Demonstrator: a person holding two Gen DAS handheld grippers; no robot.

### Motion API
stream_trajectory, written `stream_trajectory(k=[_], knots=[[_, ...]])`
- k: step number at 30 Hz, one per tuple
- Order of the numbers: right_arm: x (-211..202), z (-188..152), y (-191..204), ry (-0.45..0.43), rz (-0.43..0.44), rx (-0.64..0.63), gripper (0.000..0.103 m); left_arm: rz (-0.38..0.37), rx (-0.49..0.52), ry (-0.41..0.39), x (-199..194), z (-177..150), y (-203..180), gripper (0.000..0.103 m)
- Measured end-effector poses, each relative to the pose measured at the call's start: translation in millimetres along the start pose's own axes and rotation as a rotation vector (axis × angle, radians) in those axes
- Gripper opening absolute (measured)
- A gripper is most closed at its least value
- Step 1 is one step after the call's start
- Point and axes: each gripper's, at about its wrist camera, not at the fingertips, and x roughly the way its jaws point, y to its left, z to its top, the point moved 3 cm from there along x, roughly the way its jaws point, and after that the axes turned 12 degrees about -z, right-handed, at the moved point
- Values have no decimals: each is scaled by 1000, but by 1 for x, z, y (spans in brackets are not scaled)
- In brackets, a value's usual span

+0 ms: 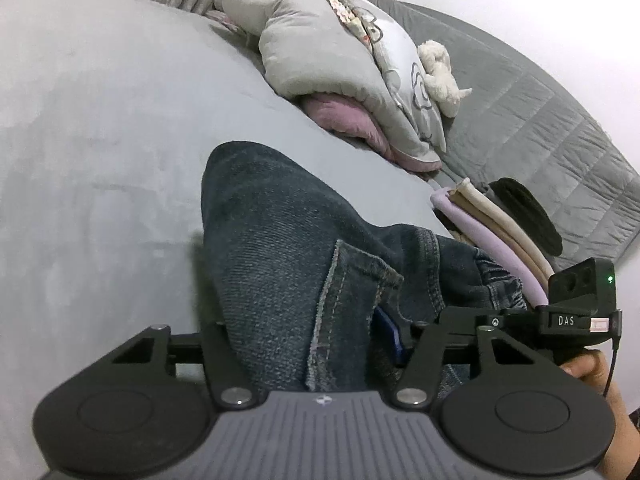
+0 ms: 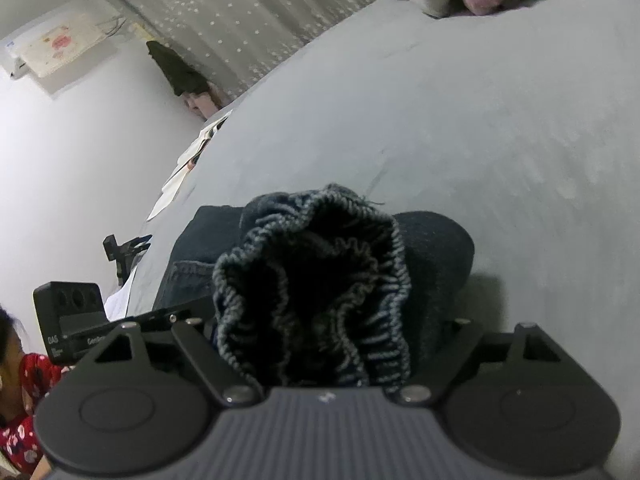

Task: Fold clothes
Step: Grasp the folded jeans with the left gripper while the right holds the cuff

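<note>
Dark blue jeans (image 1: 280, 248) lie on the grey bed (image 1: 100, 140). In the left wrist view my left gripper (image 1: 316, 344) is shut on a fold of the denim near a stitched seam; the cloth hides its fingertips. In the right wrist view my right gripper (image 2: 316, 344) is shut on the jeans' gathered, ribbed elastic edge (image 2: 312, 280), which bunches up over the fingers. The rest of the jeans (image 2: 432, 248) lies behind it on the bed (image 2: 460, 120). The other gripper's body shows at the right of the left view (image 1: 576, 312) and at the left of the right view (image 2: 76, 316).
A stack of folded lilac and beige clothes (image 1: 496, 224) and a black item (image 1: 528, 212) lie at the right. Grey and pink pillows (image 1: 332, 64) with a white plush toy (image 1: 440, 76) are behind. A curtain (image 2: 240, 12), a wall and a person in red (image 2: 24, 400) are at the left.
</note>
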Motion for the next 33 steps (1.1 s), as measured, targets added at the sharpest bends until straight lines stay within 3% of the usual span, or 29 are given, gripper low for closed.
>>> stream_trajectory(k=[7, 14, 33], knots=[[-9, 12, 12, -38, -27, -69, 82, 24, 31, -30, 1, 12, -10, 47], [-21, 30, 12, -99, -38, -58, 82, 24, 68, -35, 15, 36, -24, 46], [-76, 51, -39, -238, -108, 47, 81, -35, 156, 29, 71, 80, -80, 46]])
